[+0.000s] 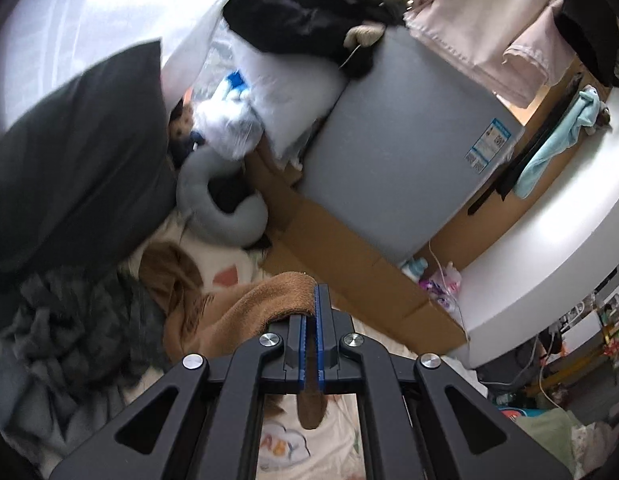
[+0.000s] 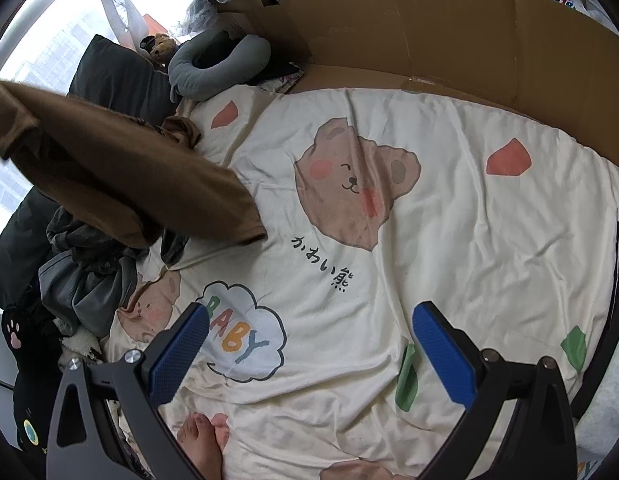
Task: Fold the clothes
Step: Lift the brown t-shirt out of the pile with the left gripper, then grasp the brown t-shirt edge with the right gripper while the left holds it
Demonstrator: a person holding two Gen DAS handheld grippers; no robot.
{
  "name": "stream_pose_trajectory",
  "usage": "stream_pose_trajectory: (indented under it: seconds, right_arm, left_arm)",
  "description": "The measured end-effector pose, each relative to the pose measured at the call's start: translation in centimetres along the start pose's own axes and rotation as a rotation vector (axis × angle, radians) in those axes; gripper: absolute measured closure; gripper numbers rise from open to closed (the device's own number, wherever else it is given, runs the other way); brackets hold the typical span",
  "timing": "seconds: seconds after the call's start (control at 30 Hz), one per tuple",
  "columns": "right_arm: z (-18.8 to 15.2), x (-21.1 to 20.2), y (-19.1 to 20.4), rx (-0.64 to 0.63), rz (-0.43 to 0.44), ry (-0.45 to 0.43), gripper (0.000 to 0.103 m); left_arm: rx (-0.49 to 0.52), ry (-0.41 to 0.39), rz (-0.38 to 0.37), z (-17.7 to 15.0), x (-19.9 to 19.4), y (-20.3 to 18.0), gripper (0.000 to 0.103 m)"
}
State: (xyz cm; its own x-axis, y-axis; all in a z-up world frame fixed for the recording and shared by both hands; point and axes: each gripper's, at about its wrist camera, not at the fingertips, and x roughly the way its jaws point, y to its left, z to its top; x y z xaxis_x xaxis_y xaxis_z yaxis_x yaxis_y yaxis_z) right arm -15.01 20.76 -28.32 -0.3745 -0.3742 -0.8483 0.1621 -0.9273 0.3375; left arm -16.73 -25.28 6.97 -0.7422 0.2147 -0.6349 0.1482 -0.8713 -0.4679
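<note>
Stretching wide and bare around its printed bear face, the cream bedsheet [image 2: 449,240] leaves open room in the middle and toward the far side, where a cardboard wall [image 2: 429,28] closes off its edge. The right gripper [image 2: 309,344] hangs over the near part of the sheet, close to the "BABY" cloud print, jaws spread wide apart with nothing between them. Left of the bear face, the brown garment [image 2: 121,176] hangs lifted off the sheet, its lower hem just above the fabric. The left gripper [image 1: 311,320] has its blue-padded jaws pressed together on a fold of that brown garment [image 1: 245,308], cloth draping over and below the fingers. Crowding the sheet's left edge are a heap of grey clothes [image 2: 89,268], a dark pillow [image 2: 117,76] and a grey U-shaped cushion [image 2: 213,68] at the far-left corner. A bare foot [image 2: 201,440] rests on the sheet's near edge. Beyond the cardboard stands a grey appliance [image 1: 409,140], with pink clothing [image 1: 469,28] hanging by it.
</note>
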Motion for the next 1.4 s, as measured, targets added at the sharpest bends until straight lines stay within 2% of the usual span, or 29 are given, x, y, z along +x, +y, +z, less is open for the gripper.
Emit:
stream_pose_trajectory:
  seconds: [0.17,0.47,0.53,0.73,0.83,1.13,1.4]
  right_arm:
    - [-0.1,0.5,0.4,-0.013,0.012,0.012,0.000]
    - [-0.2,1.7,2.7,-0.104,0.041,0.034,0.001]
    - [-0.1,2.2,3.2,-0.123,0.043,0.044,0.007]
    - [0.4,4.1,4.6,-0.178,0.050,0.076,0.015]
    - [0.9,5.2,5.2,-0.200,0.055,0.085,0.025]
    - [3.2,9.4,7.6,-0.271,0.083,0.111,0.037]
    - [4.9,14.8,10.2,-0.314,0.138,0.166,0.038]
  left_arm:
    - [-0.043,0.036,0.049,-3.0,-1.8,2.5,0.101]
    - [-0.222,0.080,0.197,-10.5,-5.7,11.1,0.101]
    - [-0.255,0.085,0.217,-11.9,-6.1,12.7,0.101]
    - [-0.343,0.092,0.267,-15.3,-6.9,16.9,0.101]
    - [-0.361,0.064,0.320,-16.2,-7.8,18.6,0.101]
    - [-0.474,-0.001,0.444,-19.3,-10.4,23.8,0.101]
    - [-0.537,-0.005,0.513,-22.3,-11.6,26.8,0.101]
